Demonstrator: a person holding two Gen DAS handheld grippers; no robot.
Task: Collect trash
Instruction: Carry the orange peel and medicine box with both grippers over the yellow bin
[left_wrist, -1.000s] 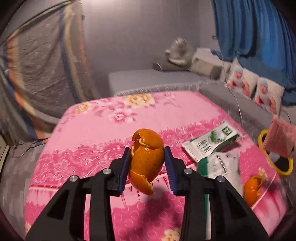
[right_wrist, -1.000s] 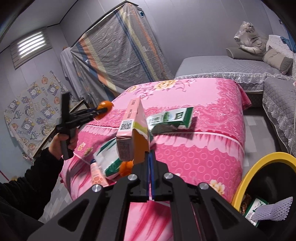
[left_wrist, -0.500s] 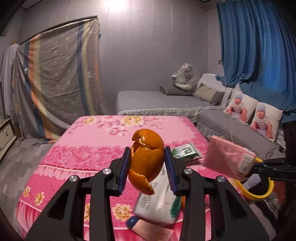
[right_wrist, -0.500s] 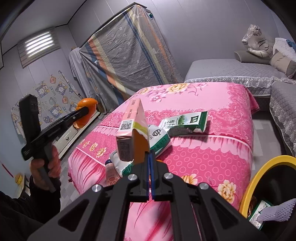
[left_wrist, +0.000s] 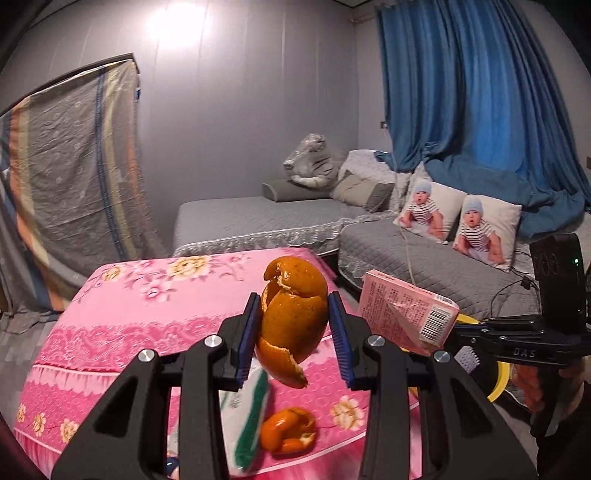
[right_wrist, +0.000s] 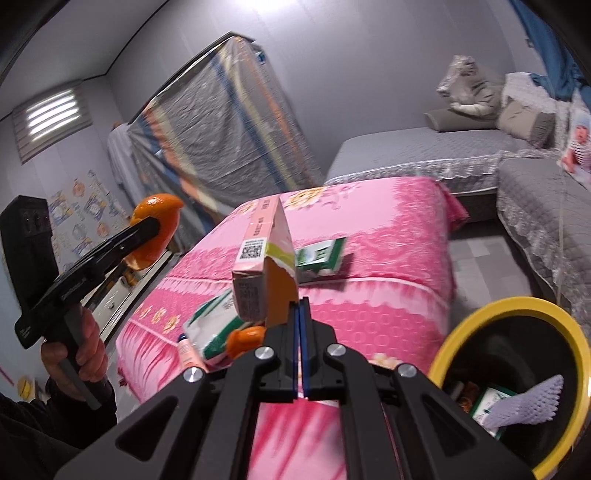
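Observation:
My left gripper (left_wrist: 293, 332) is shut on an orange peel (left_wrist: 293, 314), held in the air above the pink bedspread (left_wrist: 147, 314); it also shows in the right wrist view (right_wrist: 157, 230). My right gripper (right_wrist: 300, 310) is shut on a flap of an opened pink carton (right_wrist: 264, 266), also seen at the right of the left wrist view (left_wrist: 406, 310). A yellow-rimmed black bin (right_wrist: 517, 306) stands low at the right, holding a green box and white foam netting (right_wrist: 524, 406). On the bed lie another orange peel (left_wrist: 290, 430), a white-green bag (right_wrist: 214, 328), a green-white carton (right_wrist: 319, 254).
A small pink tube (right_wrist: 190, 350) lies at the bed's near edge. A grey sofa bed (left_wrist: 424, 251) with baby-print pillows (left_wrist: 458, 221) stands behind, under blue curtains. A covered rack (right_wrist: 221, 122) stands at the far left. Grey floor lies between bed and sofa.
Both grippers have kept their holds. The left gripper has lifted and swung right with the peel; the pink carton has moved nearer the bin, which looms larger in the right wrist view.

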